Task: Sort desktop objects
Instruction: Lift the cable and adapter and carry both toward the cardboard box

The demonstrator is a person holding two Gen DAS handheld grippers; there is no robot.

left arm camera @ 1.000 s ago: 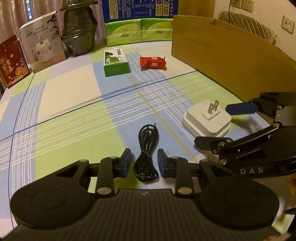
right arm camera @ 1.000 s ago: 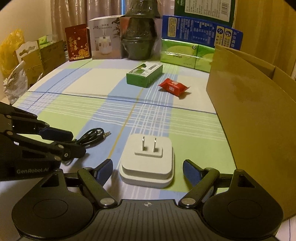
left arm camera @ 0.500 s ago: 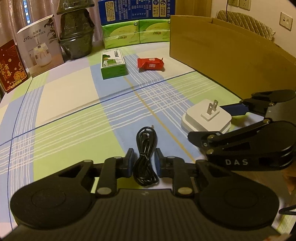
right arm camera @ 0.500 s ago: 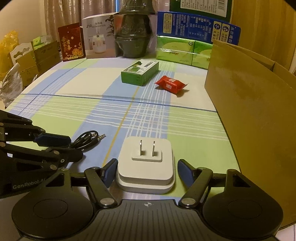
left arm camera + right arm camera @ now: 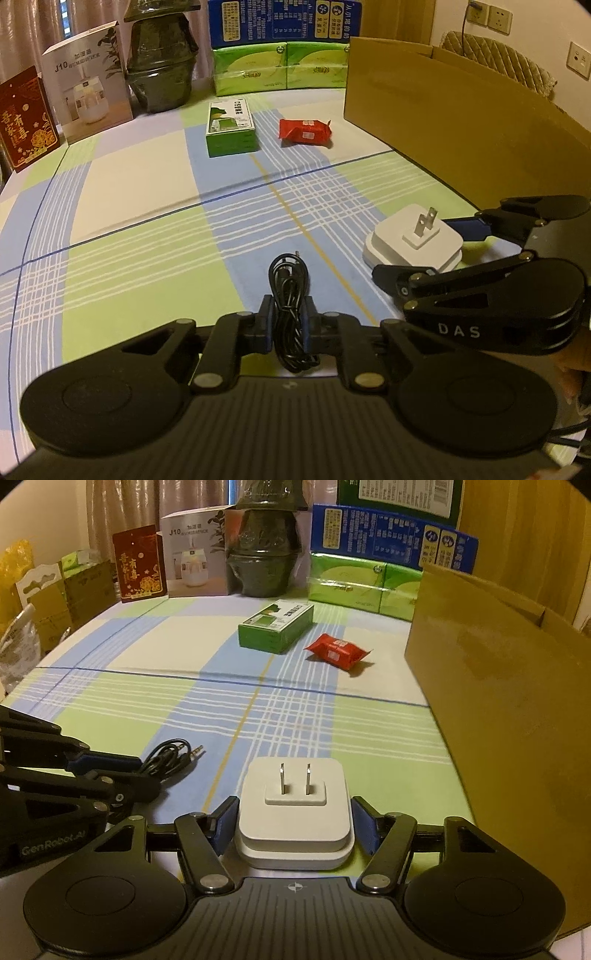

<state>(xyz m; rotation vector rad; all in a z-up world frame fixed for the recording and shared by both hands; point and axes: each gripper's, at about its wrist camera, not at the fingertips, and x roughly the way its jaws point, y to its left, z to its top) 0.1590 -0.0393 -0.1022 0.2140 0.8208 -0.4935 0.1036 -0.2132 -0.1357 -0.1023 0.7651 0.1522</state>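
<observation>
I see my left hand-held gripper [image 5: 289,317] clamped on the coiled black audio cable [image 5: 290,295]: both blue pads press the bundle from either side, and the loop's far end with its plug tip pokes out ahead of the fingers, lying on the counter [image 5: 147,258], which wears a checked green, blue and white cloth.

Taking the white plug adapter [image 5: 295,812] as my landmark: it sits flat on the cloth with its two metal prongs pointing up, and my right hand-held gripper [image 5: 295,827] straddles it. Its jaws have just been closing with the adapter between them; the blue pads [image 5: 223,821] now sit against the adapter's two sides, so I read it as gripping the adapter. The adapter's base looks to rest on the counter.

The cable lies just left of the adapter, near it but apart. Well beyond the adapter, toward the back of the counter, a green box [image 5: 275,627] lies flat, with a red snack packet [image 5: 338,651] beside it on the right. To the adapter's right stands the tall wall of a brown cardboard box [image 5: 498,701], near but not touching it. Farthest back from the adapter stand a dark pot [image 5: 264,561], a humidifier carton [image 5: 195,554], a red card [image 5: 138,565] and green tissue packs [image 5: 364,585].
</observation>
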